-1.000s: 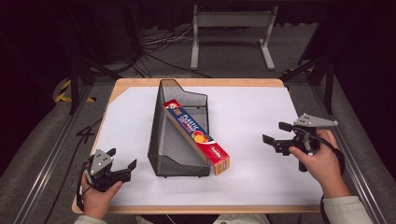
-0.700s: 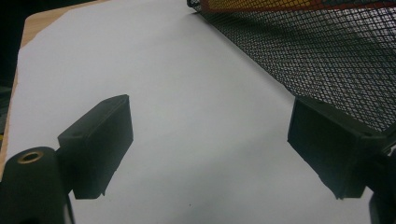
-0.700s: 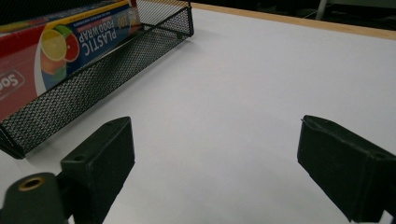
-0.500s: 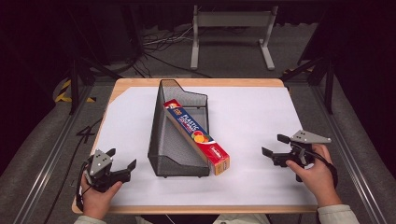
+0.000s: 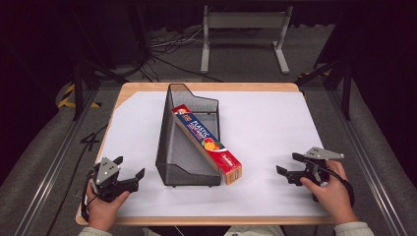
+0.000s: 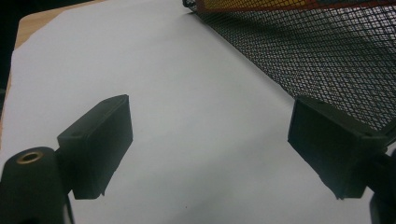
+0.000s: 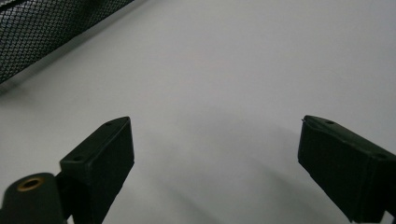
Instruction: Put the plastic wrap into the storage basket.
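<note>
Descent is the one change: the right gripper (image 5: 288, 168), which a second ago hung higher above the right side of the white sheet covering the wooden table (image 5: 275, 123), has sunk to just over that sheet, while the left gripper (image 5: 130, 170) has kept its place near the table's front left corner; the black wire-mesh magazine holder (image 5: 189, 142) and the long orange cardboard box of plastic wrap (image 5: 209, 143) lying in it have not shifted; the box's near end sticks out of the holder's open front, touching the sheet. I judge that the right hand is settling to table level for an approach to that protruding end, though it is well apart from it as yet, with bare sheet between.

Right jaws stand wide apart, unchanged in width over the second; in the right gripper view nothing lies between the pads (image 7: 100, 161), and the mesh wall (image 7: 51, 23) shows at the upper left, off to one side. Left jaws are equally spread and empty; in the left gripper view one pad (image 6: 331, 144) sits just beside the mesh side of the holder (image 6: 322, 51); whether it touches the wire I cannot tell.
</note>
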Available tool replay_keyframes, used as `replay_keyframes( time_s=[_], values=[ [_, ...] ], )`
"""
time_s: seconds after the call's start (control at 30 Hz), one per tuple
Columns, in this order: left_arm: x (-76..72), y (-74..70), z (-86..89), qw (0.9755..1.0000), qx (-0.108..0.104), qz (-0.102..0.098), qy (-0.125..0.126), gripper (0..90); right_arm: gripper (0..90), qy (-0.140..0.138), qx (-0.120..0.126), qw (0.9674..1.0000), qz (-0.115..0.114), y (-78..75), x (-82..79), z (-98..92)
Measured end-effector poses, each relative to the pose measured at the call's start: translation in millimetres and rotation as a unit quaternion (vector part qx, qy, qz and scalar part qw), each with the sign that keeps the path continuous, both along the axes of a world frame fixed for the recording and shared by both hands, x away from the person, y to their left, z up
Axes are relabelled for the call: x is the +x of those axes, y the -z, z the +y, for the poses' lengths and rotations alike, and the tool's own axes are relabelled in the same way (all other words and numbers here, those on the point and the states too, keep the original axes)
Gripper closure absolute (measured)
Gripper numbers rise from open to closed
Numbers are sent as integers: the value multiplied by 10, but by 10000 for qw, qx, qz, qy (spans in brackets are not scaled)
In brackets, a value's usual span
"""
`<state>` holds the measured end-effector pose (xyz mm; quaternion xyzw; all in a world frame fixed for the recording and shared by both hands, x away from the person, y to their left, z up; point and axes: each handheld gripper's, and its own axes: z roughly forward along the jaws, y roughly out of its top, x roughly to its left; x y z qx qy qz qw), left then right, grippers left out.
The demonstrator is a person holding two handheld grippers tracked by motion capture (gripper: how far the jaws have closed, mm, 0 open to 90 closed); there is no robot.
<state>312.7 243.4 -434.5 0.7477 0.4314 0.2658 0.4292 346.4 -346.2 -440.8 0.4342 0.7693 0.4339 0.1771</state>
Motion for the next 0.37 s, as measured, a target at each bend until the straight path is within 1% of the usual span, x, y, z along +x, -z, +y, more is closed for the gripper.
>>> replay_keyframes(
  time_s=[0.1, 0.37],
  values=[
    [0, -2, -2, 10000, -10, -4, 13, 146, 108, -31, 33, 10000, -39, 14, -14, -15],
    [0, -4, -5, 10000, -2, -23, 25, 146, 101, -79, -3, 9999, -110, 13, -28, -3]
  ],
)
